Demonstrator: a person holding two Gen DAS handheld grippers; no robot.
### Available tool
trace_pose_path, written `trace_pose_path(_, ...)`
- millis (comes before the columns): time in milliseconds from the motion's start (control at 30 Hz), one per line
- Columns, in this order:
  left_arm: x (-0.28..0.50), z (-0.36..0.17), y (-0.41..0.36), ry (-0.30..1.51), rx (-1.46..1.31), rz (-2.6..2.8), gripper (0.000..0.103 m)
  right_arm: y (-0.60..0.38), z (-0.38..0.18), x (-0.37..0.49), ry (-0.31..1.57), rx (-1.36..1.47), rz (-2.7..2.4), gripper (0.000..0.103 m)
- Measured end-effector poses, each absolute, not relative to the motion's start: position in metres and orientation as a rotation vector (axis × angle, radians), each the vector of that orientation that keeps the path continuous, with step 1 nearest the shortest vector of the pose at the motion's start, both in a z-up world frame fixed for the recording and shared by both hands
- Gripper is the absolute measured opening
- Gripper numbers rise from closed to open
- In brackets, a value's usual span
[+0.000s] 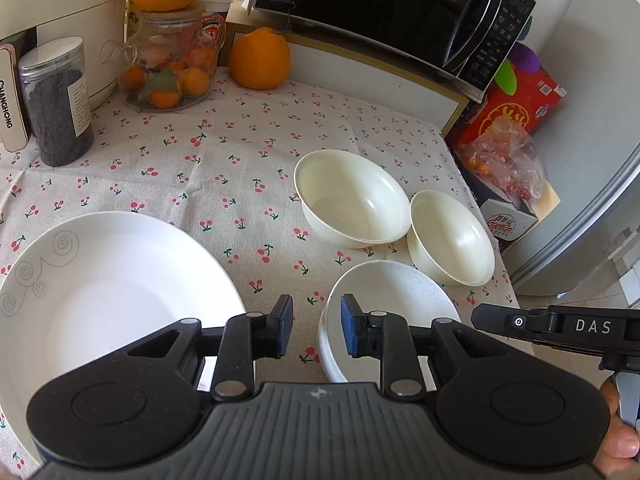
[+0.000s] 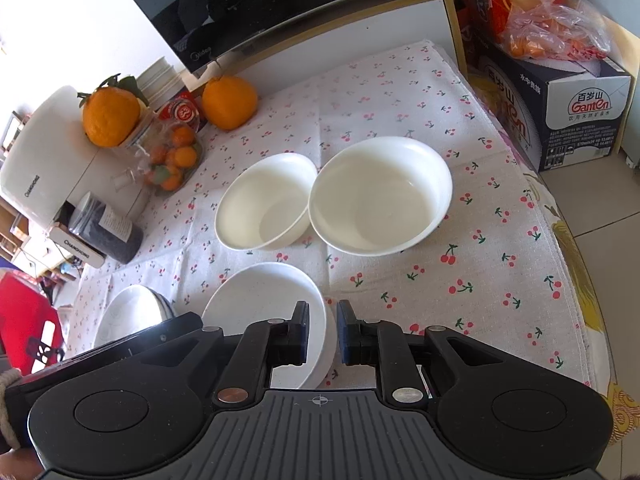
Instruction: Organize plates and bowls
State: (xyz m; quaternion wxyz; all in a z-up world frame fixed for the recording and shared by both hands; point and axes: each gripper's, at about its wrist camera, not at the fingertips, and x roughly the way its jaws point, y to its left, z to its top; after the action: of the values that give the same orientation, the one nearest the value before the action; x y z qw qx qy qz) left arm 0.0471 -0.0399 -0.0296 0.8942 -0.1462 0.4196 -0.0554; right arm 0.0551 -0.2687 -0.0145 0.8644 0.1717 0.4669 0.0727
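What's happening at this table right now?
A person holds two grippers over a cherry-print tablecloth. The left gripper and right gripper are both open and empty, flanking the small plate. Two bowls sit side by side behind it; a big plate lies to the left.

A cherry-print tablecloth [image 1: 224, 168] covers the table. A black microwave [image 1: 400, 12] sits on a white cabinet [image 1: 360, 76]. The floor [image 2: 592, 200] has pale tiles.
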Motion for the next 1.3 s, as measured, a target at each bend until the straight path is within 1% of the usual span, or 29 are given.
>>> trace_pose_path(67,0.05,-0.027,-0.04,0.861,-0.305,-0.121,0.023,-0.272,-0.013,0.056,0.972,0.368,0.136,0.017)
trace_pose_path(100,0.051,-0.026,-0.04,0.855,-0.305,-0.119,0.024,-0.273,-0.013,0.056,0.969,0.371,0.132,0.019)
trace_pose_path(133,0.053,-0.024,-0.04,0.85,-0.305,-0.116,0.026,-0.273,-0.011,0.056,0.963,0.371,0.128,0.024)
trace_pose_path(200,0.057,-0.022,-0.041,0.85,-0.305,-0.118,0.03,-0.273,-0.009,0.056,0.951,0.362,0.122,0.029)
trace_pose_path(433,0.071,-0.01,-0.054,0.84,-0.317,-0.149,0.034,-0.281,-0.006,0.058,0.919,0.384,0.088,0.03)
trace_pose_path(467,0.074,-0.008,-0.057,0.834,-0.309,-0.154,0.037,-0.283,-0.006,0.06,0.921,0.398,0.08,0.03)
trace_pose_path(500,0.076,-0.005,-0.061,0.828,-0.301,-0.156,0.039,-0.287,-0.007,0.061,0.925,0.418,0.072,0.034)
trace_pose_path(533,0.079,-0.004,-0.063,0.827,-0.297,-0.157,0.046,-0.291,-0.007,0.062,0.929,0.44,0.064,0.039)
trace_pose_path(567,0.082,-0.003,-0.065,0.831,-0.299,-0.156,0.056,-0.294,-0.007,0.063,0.931,0.456,0.059,0.04)
trace_pose_path(600,0.086,-0.003,-0.067,0.834,-0.307,-0.157,0.058,-0.299,-0.006,0.064,0.929,0.469,0.05,0.041)
trace_pose_path(667,0.092,-0.002,-0.071,0.838,-0.308,-0.171,0.06,-0.306,-0.003,0.064,0.915,0.479,0.028,0.041)
trace_pose_path(700,0.095,-0.002,-0.074,0.838,-0.305,-0.176,0.06,-0.31,-0.002,0.064,0.909,0.486,0.016,0.046)
trace_pose_path(733,0.098,-0.002,-0.076,0.841,-0.303,-0.176,0.062,-0.314,-0.001,0.065,0.904,0.492,0.005,0.053)
trace_pose_path(800,0.105,-0.003,-0.079,0.854,-0.311,-0.18,0.066,-0.323,0.001,0.068,0.9,0.508,-0.018,0.058)
trace_pose_path(867,0.112,-0.006,-0.081,0.873,-0.338,-0.205,0.069,-0.331,0.001,0.07,0.903,0.532,-0.036,0.061)
trace_pose_path(900,0.114,-0.007,-0.081,0.88,-0.35,-0.211,0.07,-0.335,0.001,0.072,0.904,0.55,-0.039,0.064)
trace_pose_path(933,0.117,-0.008,-0.082,0.886,-0.355,-0.217,0.073,-0.34,0.001,0.074,0.906,0.571,-0.041,0.068)
trace_pose_path(967,0.12,-0.01,-0.083,0.894,-0.356,-0.226,0.075,-0.344,0.0,0.076,0.911,0.597,-0.045,0.068)
trace_pose_path(1133,0.13,-0.013,-0.093,0.918,-0.37,-0.258,0.074,-0.356,-0.007,0.086,0.934,0.657,-0.084,0.068)
trace_pose_path(1200,0.133,-0.014,-0.096,0.923,-0.374,-0.261,0.072,-0.359,-0.01,0.09,0.946,0.679,-0.088,0.068)
trace_pose_path(1267,0.137,-0.015,-0.1,0.93,-0.369,-0.26,0.067,-0.359,-0.013,0.093,0.962,0.69,-0.097,0.068)
trace_pose_path(1300,0.139,-0.015,-0.102,0.934,-0.369,-0.258,0.066,-0.36,-0.015,0.094,0.969,0.691,-0.103,0.068)
